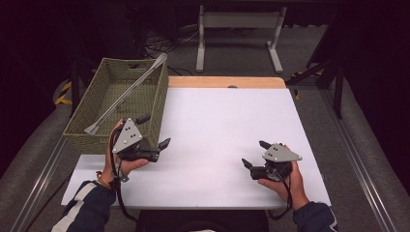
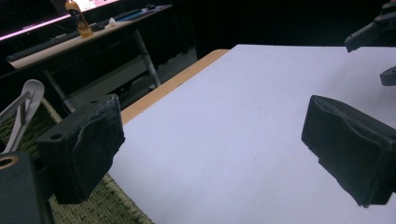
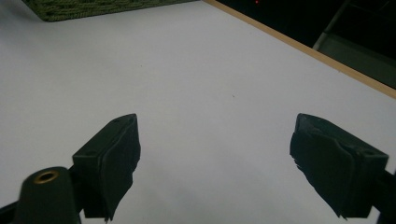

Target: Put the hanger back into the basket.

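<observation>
Grippers both stand with jaws wide apart, nothing between them: left gripper (image 1: 155,130) at centre left beside the woven green basket (image 1: 155,104), right gripper (image 1: 253,153) at lower right. Long grey metal shoehorn (image 1: 126,94) lies slantwise in the basket, upper left.

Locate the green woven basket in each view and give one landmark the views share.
High view: the basket sits at the table's left edge, a long grey tool leaning across it.
Left gripper view: bottom left, behind the near jaw.
Right gripper view: top left corner.
Shared landmark: the white tabletop.
</observation>
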`<state>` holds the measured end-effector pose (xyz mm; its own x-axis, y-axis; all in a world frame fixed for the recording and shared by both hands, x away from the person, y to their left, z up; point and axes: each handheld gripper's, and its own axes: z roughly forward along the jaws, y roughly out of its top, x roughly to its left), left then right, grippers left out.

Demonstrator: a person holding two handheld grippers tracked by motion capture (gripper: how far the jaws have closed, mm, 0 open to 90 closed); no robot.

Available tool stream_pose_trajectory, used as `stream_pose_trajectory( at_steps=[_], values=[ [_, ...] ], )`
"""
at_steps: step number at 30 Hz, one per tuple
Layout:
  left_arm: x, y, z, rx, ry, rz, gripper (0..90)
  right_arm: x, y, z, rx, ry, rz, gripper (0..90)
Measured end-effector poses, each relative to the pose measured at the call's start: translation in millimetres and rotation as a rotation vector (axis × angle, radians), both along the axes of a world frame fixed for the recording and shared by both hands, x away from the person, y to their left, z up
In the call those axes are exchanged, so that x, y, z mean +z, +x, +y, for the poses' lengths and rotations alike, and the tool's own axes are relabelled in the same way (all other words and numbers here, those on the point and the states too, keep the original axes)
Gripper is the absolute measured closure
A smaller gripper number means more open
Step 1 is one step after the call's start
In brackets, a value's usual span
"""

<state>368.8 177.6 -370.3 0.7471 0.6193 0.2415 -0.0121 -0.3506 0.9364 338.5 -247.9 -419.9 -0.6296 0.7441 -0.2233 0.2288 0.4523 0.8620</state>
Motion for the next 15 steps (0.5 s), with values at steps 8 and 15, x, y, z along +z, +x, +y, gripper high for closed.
stream_pose_trajectory(
  at_steps=[8,15],
  values=[
    [-17.0,-7.4,2.6,0.0,0.022,0.005,5.9,-1.1,-1.0,0.4,0.004,0.018,-0.011,15.9],
    [-33.0,-12.5,5.7,-0.003,0.034,0.015,6.7,-0.3,-1.2,-2.6,-0.011,0.04,-0.028,15.0]
  ],
)
